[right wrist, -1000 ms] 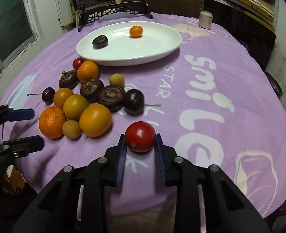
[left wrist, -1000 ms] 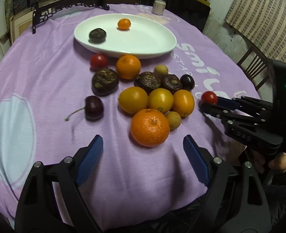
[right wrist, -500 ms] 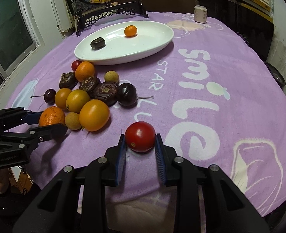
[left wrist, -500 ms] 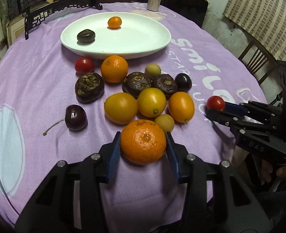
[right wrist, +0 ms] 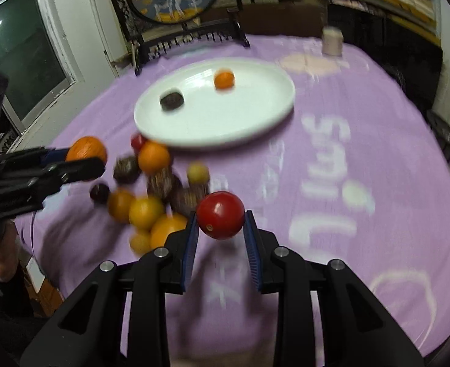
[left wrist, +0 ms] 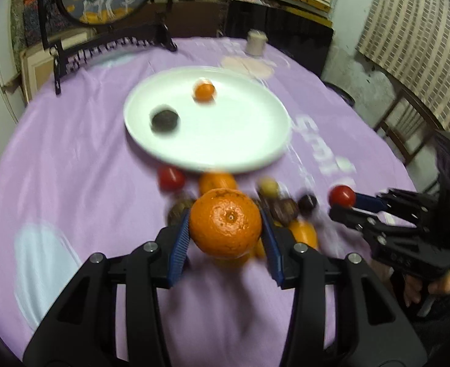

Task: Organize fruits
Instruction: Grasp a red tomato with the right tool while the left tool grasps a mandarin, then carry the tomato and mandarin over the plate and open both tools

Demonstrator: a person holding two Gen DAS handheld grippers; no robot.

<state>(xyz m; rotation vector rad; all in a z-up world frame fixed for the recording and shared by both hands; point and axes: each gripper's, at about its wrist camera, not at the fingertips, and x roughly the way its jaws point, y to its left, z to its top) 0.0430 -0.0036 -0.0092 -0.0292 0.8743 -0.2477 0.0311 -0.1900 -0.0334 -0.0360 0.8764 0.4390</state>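
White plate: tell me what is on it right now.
On the white plate lie a small orange fruit and a dark wrinkled fruit, apart from each other. Nothing covers the plate's inside; its near rim is blurred.

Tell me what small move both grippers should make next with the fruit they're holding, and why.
Probably carry both forward over the white oval plate. The left gripper is shut on the large orange mandarin, the right gripper on the red cherry tomato, both apparently clear of the purple tablecloth. The plate holds only two fruits, leaving room.

cloth (left wrist: 72,165): lilac | plate (left wrist: 255,140): white | mandarin (left wrist: 225,227): orange | tomato (right wrist: 221,219): red
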